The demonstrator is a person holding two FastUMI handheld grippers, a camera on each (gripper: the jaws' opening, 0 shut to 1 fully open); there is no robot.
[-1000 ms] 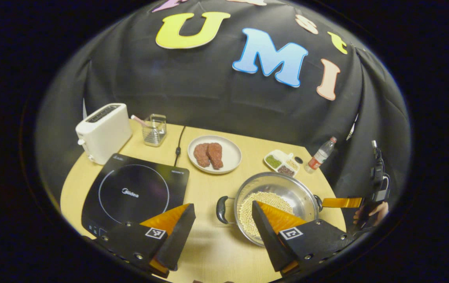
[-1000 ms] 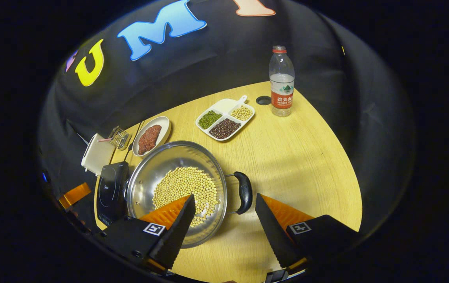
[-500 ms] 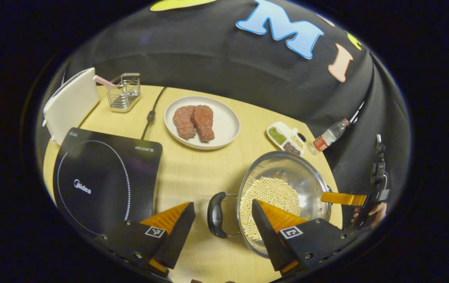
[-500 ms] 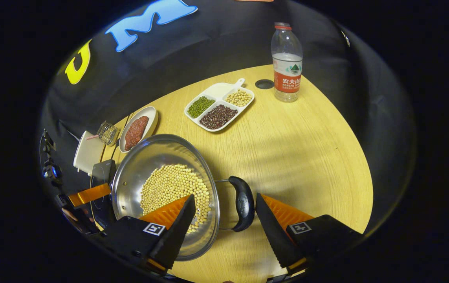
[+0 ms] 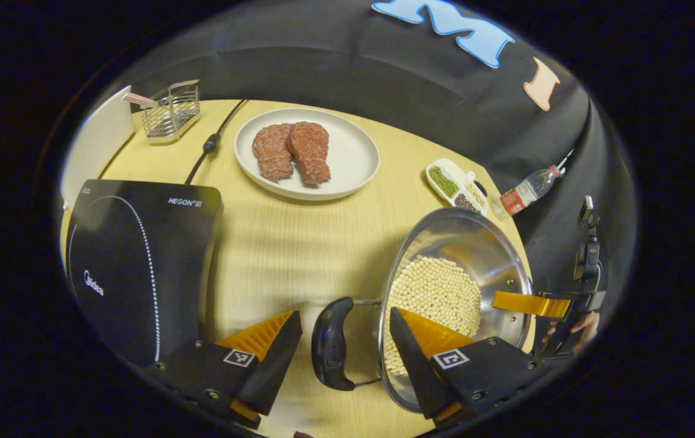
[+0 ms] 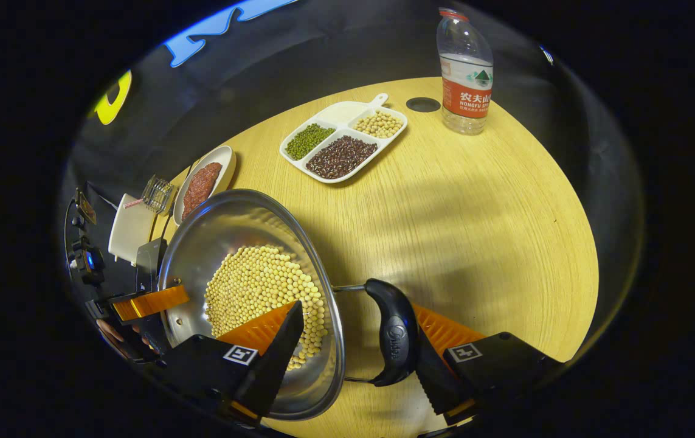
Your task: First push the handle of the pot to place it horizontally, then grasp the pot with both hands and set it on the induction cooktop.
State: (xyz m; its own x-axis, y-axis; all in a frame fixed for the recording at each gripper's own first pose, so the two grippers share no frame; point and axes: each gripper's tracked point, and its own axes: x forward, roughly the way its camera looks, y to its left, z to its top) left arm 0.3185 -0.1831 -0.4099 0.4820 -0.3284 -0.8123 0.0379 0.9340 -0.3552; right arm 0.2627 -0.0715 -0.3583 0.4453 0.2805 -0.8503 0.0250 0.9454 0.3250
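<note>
Two fingers of the left gripper [image 5: 341, 353] stand spread in the left gripper view, with one black handle [image 5: 330, 353] of the pot [image 5: 475, 243] between them, touching neither. The pot, with beans [image 5: 435, 292] inside, sits on the table [image 5: 298, 243], apart from the cooktop [image 5: 140, 261] on its left. Behind are a plate [image 5: 353, 164] with meat [image 5: 291, 152] and a wire basket [image 5: 168, 112].

In the right gripper view, the right gripper [image 6: 353, 353] is also spread around the pot's other handle [image 6: 394, 334]; its right finger lies just against the handle, its left finger over the rim [image 6: 329, 292]. A divided tray [image 6: 344, 137] and a bottle [image 6: 466, 73] stand farther back.
</note>
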